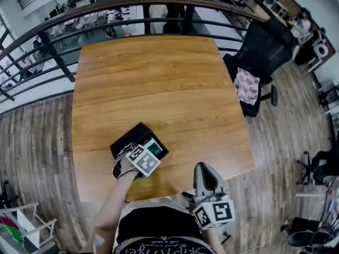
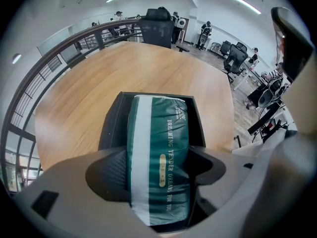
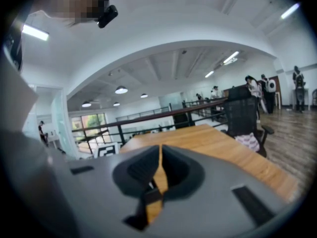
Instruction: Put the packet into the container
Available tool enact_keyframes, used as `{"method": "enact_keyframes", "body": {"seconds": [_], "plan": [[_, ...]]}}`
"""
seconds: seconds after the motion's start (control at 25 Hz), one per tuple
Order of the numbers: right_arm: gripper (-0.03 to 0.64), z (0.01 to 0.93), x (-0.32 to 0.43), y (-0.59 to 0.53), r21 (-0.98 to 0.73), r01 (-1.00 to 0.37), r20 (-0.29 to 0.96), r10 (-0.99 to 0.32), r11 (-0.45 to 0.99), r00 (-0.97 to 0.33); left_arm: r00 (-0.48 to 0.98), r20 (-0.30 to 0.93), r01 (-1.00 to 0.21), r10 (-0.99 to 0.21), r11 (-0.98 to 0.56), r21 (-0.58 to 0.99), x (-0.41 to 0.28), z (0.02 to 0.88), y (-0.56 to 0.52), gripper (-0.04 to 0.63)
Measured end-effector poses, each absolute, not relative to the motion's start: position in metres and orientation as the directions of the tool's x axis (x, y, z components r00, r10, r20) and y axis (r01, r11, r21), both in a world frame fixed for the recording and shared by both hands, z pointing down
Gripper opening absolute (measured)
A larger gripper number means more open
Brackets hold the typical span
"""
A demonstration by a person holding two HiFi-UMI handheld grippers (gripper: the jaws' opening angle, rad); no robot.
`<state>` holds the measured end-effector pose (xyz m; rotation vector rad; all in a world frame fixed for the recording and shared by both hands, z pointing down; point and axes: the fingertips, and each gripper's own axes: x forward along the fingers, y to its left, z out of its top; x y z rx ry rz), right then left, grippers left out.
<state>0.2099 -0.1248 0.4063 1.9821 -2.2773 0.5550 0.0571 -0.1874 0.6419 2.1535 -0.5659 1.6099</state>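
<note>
Packet between fingers of left gripper (front end over container)

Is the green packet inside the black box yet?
Only partly: the packet's far end lies within the container's rim, while the left gripper clamps its near end.

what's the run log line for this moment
left gripper: jaws shut on packet | packet: far end over black container on table | right gripper: jaws together, empty, by near table edge | step: packet not released
</note>
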Motion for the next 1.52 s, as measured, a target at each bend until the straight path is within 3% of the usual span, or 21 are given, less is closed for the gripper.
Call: {"method": "enact_keyframes", "body": {"seconds": [0.6,1.52], "plan": [[0.038,0.404,0.226,-0.123,-0.225,-0.948,0.258,-0.925,0.224,-0.280,0.324,0.931,-0.530,-0.166,-0.847,0.033,0.056,0.634,-0.194,0.360],[0.038,0.402,0.231,-0.112,-0.237,-0.937,0.237,-0.920,0.258,-0.313,0.362,0.900,-0.561,-0.243,-0.828,0.002,0.048,0.625,-0.190,0.365]]}}
